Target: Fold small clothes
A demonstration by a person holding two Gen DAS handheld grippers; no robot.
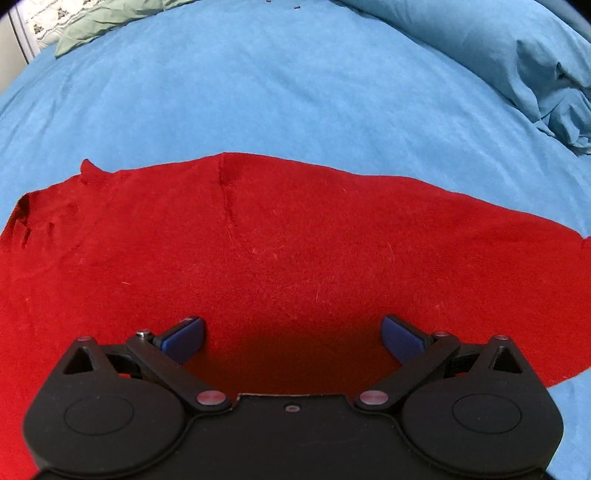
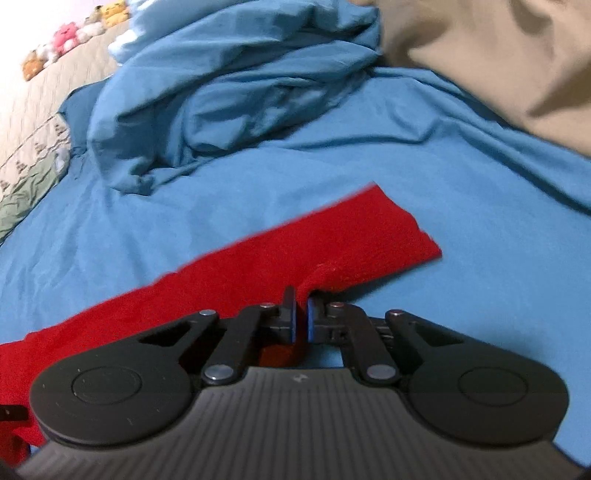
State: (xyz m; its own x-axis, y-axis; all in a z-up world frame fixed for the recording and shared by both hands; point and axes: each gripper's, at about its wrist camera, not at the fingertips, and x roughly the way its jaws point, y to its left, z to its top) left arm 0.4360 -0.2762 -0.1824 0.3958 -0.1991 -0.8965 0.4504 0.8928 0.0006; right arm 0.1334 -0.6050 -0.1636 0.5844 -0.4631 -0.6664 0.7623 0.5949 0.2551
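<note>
A red knit garment [image 1: 280, 251] lies spread flat on the blue bed sheet [image 1: 258, 92]. My left gripper [image 1: 293, 338] is open, its blue pads [image 1: 184, 338] wide apart just above the garment's near part. In the right wrist view the red garment [image 2: 332, 236] runs as a long strip from lower left to a squared end at the right. My right gripper [image 2: 302, 317] is shut on the near edge of the red garment, and the cloth is pulled up into a small ridge at the pads.
A bunched blue blanket [image 2: 229, 92] lies beyond the garment, also at the right of the left wrist view [image 1: 546, 66]. A tan cover [image 2: 498, 55] is at the far right. Green cloth [image 1: 103, 22] lies at the far left. Plush toys [image 2: 66, 37] sit far off.
</note>
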